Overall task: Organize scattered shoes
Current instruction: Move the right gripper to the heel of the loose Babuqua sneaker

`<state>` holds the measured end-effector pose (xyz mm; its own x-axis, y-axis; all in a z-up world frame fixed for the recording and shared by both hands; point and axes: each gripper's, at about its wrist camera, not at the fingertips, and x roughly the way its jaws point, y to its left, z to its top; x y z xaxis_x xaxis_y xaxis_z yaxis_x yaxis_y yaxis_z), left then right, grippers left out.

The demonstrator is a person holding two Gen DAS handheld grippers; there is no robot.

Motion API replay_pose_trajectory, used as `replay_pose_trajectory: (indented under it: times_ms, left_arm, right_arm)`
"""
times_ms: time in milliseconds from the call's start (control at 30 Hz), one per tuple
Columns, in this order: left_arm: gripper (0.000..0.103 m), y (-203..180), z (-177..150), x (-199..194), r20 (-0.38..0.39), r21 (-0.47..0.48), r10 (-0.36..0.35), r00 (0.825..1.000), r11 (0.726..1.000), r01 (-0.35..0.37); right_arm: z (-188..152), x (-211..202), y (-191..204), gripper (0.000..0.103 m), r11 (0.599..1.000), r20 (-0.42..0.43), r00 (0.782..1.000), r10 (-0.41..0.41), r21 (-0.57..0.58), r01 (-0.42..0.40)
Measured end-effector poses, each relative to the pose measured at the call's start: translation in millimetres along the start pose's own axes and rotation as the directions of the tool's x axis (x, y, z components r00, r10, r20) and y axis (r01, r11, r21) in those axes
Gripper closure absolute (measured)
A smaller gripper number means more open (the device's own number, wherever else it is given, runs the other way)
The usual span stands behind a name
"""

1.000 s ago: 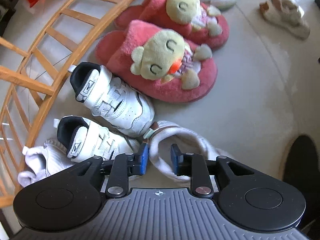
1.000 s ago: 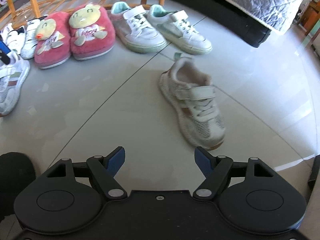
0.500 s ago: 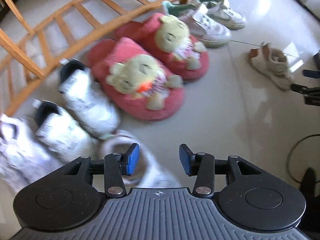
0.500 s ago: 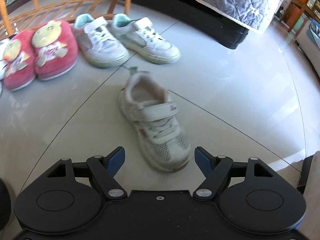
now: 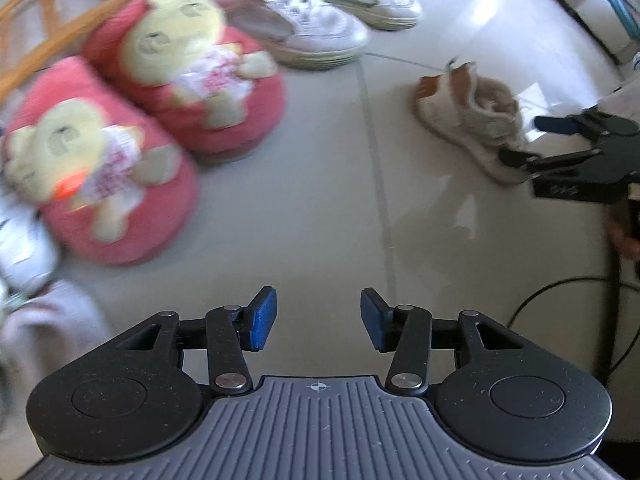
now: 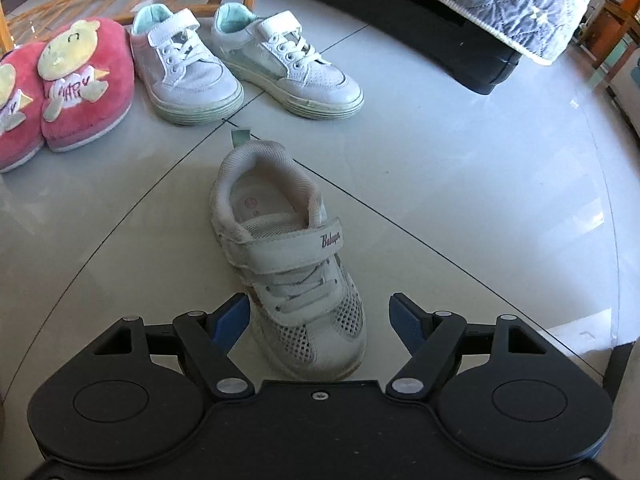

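Your left hand-held gripper [image 5: 318, 320] has let go of the beige sneaker's mate and swung away, jaws opening over bare floor [image 5: 320, 208]. Your right hand-held gripper [image 6: 320, 320] hangs spread, the beige sneaker [image 6: 288, 264] toe between its pads, untouched.

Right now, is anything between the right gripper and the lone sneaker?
Nothing visible. The right gripper is open, and the sneaker's toe already lies between its fingers without touching them; only bare floor surrounds it.
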<state>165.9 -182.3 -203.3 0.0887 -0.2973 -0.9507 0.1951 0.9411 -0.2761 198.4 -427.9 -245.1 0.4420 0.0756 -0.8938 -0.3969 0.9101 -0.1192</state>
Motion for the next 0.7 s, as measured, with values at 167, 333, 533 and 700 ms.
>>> replay_pose_trajectory:
  times_ms: [167,333,533,700]
  left_arm:
    - [0.051,-22,9,15,0.002,0.011,-0.016,1.000,1.000,0.016]
    - [0.050,-27,8,24,-0.014,-0.003,-0.035,0.999,0.999,0.035]
    - [0.050,-21,-4,25,-0.023,-0.035,-0.028,0.999,0.999,0.027]
    - [0.050,-22,-13,24,-0.019,-0.036,-0.037,0.999,0.999,0.036]
  right_arm:
    - [5,12,3,0.023,1.000,-0.026,0.999,0.018,-0.009,-0.019]
    - [1,18,5,0.031,1.000,-0.048,0.999,0.023,-0.012,-0.024]
    - [-4,13,4,0.036,0.998,-0.056,0.998,0.041,0.052,-0.038]
    - [-14,4,11,0.039,0.992,-0.072,0.995,0.071,0.109,-0.063]
